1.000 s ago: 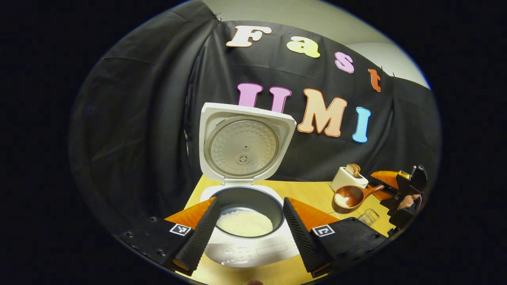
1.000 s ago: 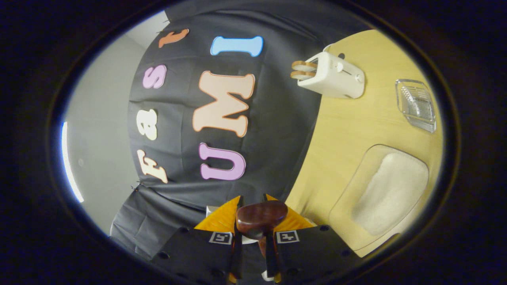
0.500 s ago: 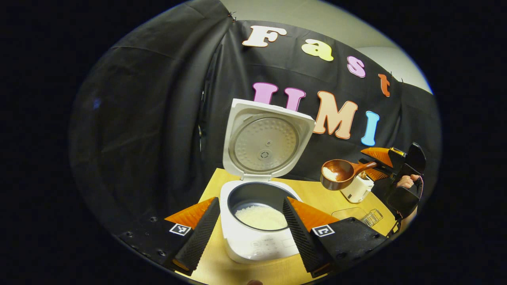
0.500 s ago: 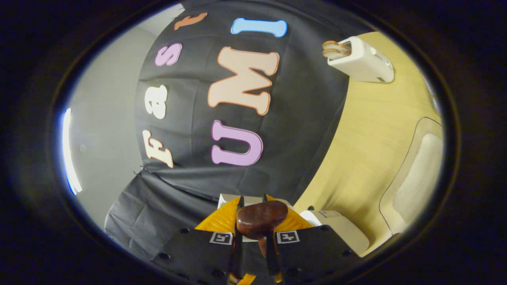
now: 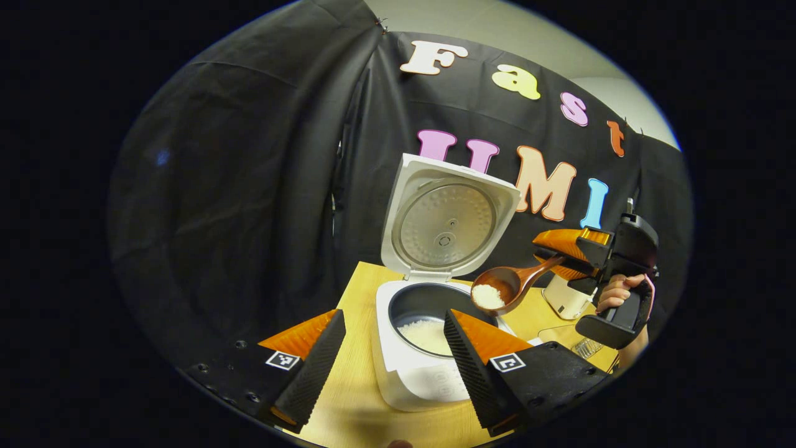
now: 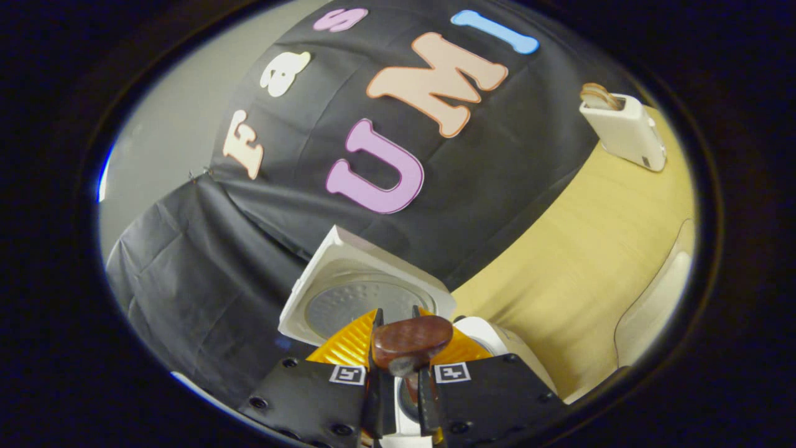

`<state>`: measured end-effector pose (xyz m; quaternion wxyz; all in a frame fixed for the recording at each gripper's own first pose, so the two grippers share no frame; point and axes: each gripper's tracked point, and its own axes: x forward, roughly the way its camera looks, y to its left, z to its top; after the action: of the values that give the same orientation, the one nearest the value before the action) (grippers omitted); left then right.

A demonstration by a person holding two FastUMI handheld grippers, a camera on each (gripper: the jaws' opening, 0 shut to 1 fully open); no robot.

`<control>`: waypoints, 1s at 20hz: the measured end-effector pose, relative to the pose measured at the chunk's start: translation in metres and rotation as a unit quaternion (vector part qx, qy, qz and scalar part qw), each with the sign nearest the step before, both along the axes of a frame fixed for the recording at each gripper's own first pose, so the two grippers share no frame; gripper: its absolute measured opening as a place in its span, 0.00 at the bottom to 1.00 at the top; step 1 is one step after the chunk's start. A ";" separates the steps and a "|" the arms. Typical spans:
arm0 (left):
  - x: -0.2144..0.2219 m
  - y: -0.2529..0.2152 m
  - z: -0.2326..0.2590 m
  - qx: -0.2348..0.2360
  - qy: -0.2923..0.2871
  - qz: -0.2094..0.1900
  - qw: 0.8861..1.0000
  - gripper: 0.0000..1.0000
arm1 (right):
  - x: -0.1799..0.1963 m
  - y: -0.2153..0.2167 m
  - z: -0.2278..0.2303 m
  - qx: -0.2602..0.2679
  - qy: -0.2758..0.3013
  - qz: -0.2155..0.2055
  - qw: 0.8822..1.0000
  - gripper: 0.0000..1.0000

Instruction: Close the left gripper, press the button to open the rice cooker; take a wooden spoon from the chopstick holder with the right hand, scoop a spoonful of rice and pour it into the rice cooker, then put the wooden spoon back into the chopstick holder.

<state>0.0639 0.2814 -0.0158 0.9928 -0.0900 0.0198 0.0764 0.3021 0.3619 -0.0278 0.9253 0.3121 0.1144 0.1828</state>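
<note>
step: carry rice to pot | right gripper (image 5: 563, 256) clamped on spoon (image 5: 507, 287) handle | spoon's long axis runs from gripper toward 8 o'clock, loaded bowl just at rice cooker (image 5: 423, 348) rim, 2 o'clock of the opening (lid up) | left gripper (image 5: 393, 354) open, holding nothing, idle

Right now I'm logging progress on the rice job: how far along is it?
Done: the rice cooker stands with its lid up, and the wooden spoon is out of the chopstick holder and loaded with rice. In hand: the right hand-held gripper grips the spoon's handle and holds the bowl at the pot's rim, level, nothing poured. Left: tip the rice in, then return the spoon to the holder.
</note>
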 end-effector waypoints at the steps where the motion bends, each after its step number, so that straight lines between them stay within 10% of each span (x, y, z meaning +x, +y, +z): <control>1: 0.000 0.002 -0.001 0.000 0.001 0.000 1.000 0.94 | -0.001 0.007 -0.003 -0.038 -0.014 -0.002 0.999 0.24; 9: -0.005 0.018 -0.015 -0.010 0.009 0.010 1.000 0.95 | -0.015 0.048 0.004 -0.278 -0.138 0.008 0.951 0.24; 20: -0.015 0.030 -0.018 -0.032 0.002 0.034 0.999 0.95 | -0.046 0.118 -0.002 -0.492 -0.304 0.064 0.813 0.27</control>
<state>0.0485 0.3117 -0.0338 0.9862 -0.1225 0.0211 0.1096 0.2557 0.4800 -0.0295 0.9290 -0.2646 -0.0788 0.2465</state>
